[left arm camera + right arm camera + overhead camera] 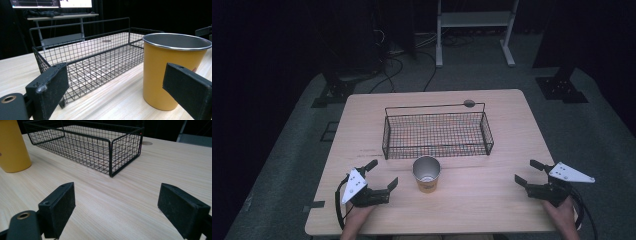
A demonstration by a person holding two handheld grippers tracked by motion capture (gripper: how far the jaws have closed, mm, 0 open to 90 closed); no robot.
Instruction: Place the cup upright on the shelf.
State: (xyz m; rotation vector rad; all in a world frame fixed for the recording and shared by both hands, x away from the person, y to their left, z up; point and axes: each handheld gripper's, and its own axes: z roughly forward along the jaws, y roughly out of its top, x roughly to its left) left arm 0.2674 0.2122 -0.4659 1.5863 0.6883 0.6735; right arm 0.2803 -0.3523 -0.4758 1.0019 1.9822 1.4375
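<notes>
High view: cup [427,174] upright on the counter [492,200], just in front of the wire basket [437,134], between my two tongs.
Left tongs [382,175] and right tongs [526,172] both spread wide, empty. Risk: cup looks light and tall, so an off-centre pinch could tip it or shove it into the basket.
</notes>
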